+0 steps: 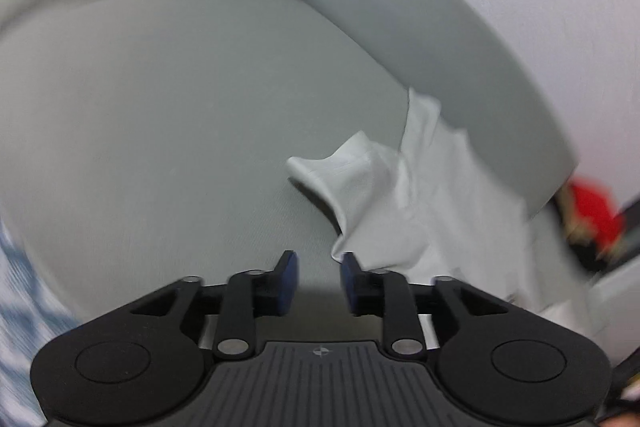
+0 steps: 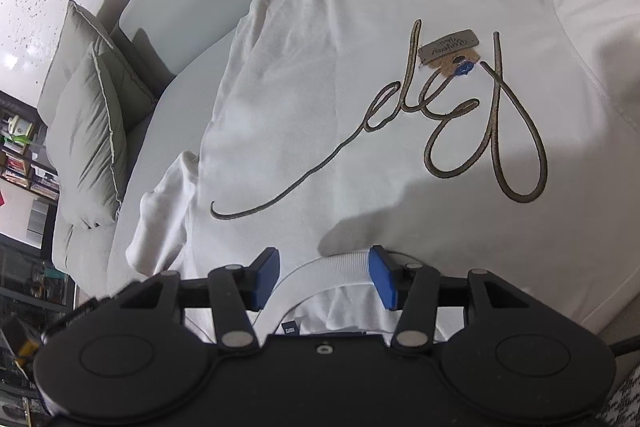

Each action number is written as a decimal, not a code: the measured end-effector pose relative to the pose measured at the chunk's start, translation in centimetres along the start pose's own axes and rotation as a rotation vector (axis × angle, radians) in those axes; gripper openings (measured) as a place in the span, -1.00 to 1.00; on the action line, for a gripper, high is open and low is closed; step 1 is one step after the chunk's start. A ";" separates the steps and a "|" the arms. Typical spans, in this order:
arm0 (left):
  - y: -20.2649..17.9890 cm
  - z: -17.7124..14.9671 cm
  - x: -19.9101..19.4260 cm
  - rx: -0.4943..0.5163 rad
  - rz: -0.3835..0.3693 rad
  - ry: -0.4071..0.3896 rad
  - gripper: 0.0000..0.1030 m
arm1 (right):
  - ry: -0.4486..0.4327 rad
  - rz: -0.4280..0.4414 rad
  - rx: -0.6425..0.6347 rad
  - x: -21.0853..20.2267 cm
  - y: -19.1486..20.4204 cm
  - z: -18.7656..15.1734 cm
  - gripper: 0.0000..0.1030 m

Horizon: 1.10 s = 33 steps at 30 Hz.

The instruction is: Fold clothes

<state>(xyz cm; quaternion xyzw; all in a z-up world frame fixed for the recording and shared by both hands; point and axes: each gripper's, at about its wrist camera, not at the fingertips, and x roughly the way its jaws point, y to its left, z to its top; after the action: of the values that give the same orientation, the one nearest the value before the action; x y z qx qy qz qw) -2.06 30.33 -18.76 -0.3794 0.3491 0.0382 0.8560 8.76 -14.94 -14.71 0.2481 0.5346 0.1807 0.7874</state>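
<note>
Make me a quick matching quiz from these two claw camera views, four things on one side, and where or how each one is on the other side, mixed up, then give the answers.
Things:
1. left claw
2. right claw
3. tag
4. pillows

Descriptions:
A. lying on the white shirt's gold lettering
B. open over the ribbed collar
C. propped at the far end of the grey couch
D. open over bare grey cushion, beside a rumpled sleeve

Pairs: 1-D, 2-B, 3-A, 4-C
</note>
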 end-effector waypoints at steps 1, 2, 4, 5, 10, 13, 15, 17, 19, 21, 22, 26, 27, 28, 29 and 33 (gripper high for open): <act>0.6 0.0 -0.3 -0.051 -0.025 -0.014 -0.21 | 0.000 -0.001 -0.002 0.0 0.1 0.0 -0.05; 0.9 0.3 -0.2 -0.089 -0.034 -0.027 -0.20 | 0.001 -0.003 -0.007 0.0 0.1 0.0 -0.04; 1.3 0.8 -0.1 -0.158 -0.051 -0.050 -0.13 | 0.001 -0.007 -0.016 0.1 0.3 -0.1 0.02; 1.4 1.1 0.3 -0.171 -0.045 -0.054 -0.12 | 0.001 -0.009 -0.021 0.1 0.4 -0.1 0.03; 0.8 3.1 3.2 -0.188 -0.064 -0.013 -0.12 | 0.003 -0.019 -0.042 0.3 0.9 -0.1 0.07; 0.5 4.2 5.0 -0.212 -0.081 0.005 -0.15 | 0.005 -0.019 -0.042 0.3 0.9 -0.1 0.08; 0.3 4.8 6.1 -0.235 -0.101 0.017 -0.23 | 0.006 -0.022 -0.050 0.3 1.0 -0.1 0.09; 0.3 5.2 7.0 -0.270 -0.119 0.036 -0.43 | 0.007 -0.024 -0.066 0.3 1.2 -0.2 0.11; -0.1 5.3 7.4 -0.290 -0.125 0.034 -0.89 | 0.006 -0.028 -0.079 0.4 1.4 -0.3 0.12; -0.9 5.1 6.9 -0.254 -0.104 -0.005 -0.96 | 0.007 -0.034 -0.089 0.4 1.5 -0.4 0.13; -2.0 5.2 6.2 -0.181 -0.078 -0.039 -0.97 | 0.007 -0.037 -0.096 0.4 1.6 -0.4 0.14; -9.6 4.0 3.7 0.314 0.011 -0.171 -0.97 | 0.010 -0.044 -0.121 0.5 1.9 -0.5 0.18; -11.5 2.9 3.2 0.455 0.018 -0.189 -0.97 | 0.010 -0.043 -0.125 0.5 2.0 -0.5 0.22; -13.5 1.7 2.6 0.597 0.024 -0.207 -0.96 | 0.010 -0.043 -0.127 0.6 2.0 -0.5 0.25; -15.4 0.4 2.2 0.736 0.032 -0.219 -0.96 | 0.009 -0.043 -0.123 0.6 2.0 -0.5 0.27; -18.9 -6.4 3.9 1.185 0.104 -0.117 -0.95 | -0.003 -0.032 -0.070 0.5 1.7 -0.5 0.27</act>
<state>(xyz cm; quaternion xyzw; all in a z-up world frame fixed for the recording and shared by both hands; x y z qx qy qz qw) 3.44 11.84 -12.43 0.1830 0.2813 -0.1001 0.9367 8.48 -13.23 -14.24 0.2122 0.5307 0.1862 0.7992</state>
